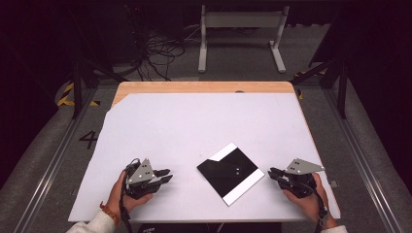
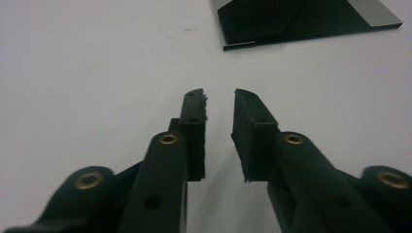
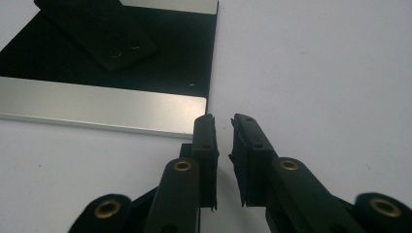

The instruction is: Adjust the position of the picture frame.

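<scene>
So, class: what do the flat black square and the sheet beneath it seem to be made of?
The black square looks like a thin rigid panel, perhaps plastic or coated metal, with a matt dark face. Its pale strips have a brushed, silvery sheen, which suggests metal, though that stays uncertain. The sheet looks like matt white paper or thin plastic laid on a wooden table, whose grain shows at the far edge.

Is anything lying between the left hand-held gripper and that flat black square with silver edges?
Nothing: bare white table between them, seen in the high view.

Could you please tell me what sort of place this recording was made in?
Probably a lab recording station: a white-topped table on a grey floor, loose cables behind it, and yellow-black hazard tape marking the floor.
</scene>
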Action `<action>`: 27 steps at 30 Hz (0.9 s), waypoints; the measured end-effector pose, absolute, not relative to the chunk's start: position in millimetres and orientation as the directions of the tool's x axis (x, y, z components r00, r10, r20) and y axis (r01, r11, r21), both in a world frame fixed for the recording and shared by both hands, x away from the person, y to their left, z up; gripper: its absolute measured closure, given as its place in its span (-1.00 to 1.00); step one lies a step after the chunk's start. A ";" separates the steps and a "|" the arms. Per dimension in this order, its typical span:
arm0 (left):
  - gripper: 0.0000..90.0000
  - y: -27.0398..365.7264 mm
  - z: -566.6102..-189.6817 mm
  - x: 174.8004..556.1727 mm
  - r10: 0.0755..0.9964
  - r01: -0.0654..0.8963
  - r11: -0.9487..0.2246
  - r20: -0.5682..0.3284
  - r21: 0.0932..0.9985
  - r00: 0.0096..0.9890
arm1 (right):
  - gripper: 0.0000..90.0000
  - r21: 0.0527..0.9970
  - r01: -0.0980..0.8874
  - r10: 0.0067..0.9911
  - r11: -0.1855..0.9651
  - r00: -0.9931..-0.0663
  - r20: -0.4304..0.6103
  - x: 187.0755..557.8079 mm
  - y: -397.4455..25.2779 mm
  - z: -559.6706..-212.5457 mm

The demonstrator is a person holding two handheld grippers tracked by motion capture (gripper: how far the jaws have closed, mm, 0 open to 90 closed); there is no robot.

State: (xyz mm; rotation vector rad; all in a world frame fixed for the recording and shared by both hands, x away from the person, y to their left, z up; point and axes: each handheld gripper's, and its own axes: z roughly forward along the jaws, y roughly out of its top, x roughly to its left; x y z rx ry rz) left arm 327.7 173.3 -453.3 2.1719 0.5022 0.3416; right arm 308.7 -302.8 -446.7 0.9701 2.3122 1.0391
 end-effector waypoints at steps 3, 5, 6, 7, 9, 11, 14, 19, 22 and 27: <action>1.00 170.2 -452.8 332.1 0.466 0.232 -0.557 0.069 0.798 0.882 | 0.82 0.769 0.424 0.739 0.479 -0.668 -0.092 308.5 -301.8 -446.8; 1.00 168.1 -452.4 335.5 0.464 0.238 -0.556 0.059 0.797 0.884 | 0.82 0.765 0.426 0.736 0.483 -0.671 -0.092 308.7 -301.2 -447.3; 1.00 166.8 -452.5 336.7 0.463 0.240 -0.557 0.058 0.795 0.884 | 0.82 0.764 0.427 0.735 0.483 -0.672 -0.090 308.8 -300.8 -447.8; 1.00 166.8 -452.5 336.7 0.463 0.240 -0.557 0.058 0.795 0.884 | 0.83 0.763 0.427 0.735 0.484 -0.673 -0.090 308.6 -300.5 -447.9; 1.00 162.3 -452.9 340.0 0.455 0.239 -0.568 0.059 0.787 0.888 | 0.83 0.761 0.426 0.732 0.490 -0.675 -0.094 308.1 -299.5 -448.3; 1.00 157.7 -454.1 343.4 0.453 0.243 -0.573 0.055 0.782 0.890 | 0.83 0.760 0.426 0.735 0.491 -0.671 -0.099 308.2 -299.1 -448.7; 1.00 149.2 -455.3 350.8 0.447 0.242 -0.582 0.057 0.776 0.893 | 0.85 0.757 0.430 0.734 0.491 -0.673 -0.093 308.8 -298.5 -449.9; 1.00 131.9 -457.5 361.0 0.426 0.239 -0.599 0.052 0.764 0.903 | 0.86 0.748 0.421 0.708 0.512 -0.700 -0.091 307.7 -293.8 -451.5; 1.00 121.8 -458.8 365.4 0.416 0.232 -0.609 0.056 0.759 0.907 | 0.86 0.742 0.421 0.699 0.522 -0.709 -0.089 307.4 -291.9 -452.2; 1.00 111.2 -458.9 374.8 0.414 0.235 -0.606 0.050 0.760 0.909 | 0.95 0.740 0.418 0.697 0.526 -0.711 -0.094 307.0 -290.4 -454.1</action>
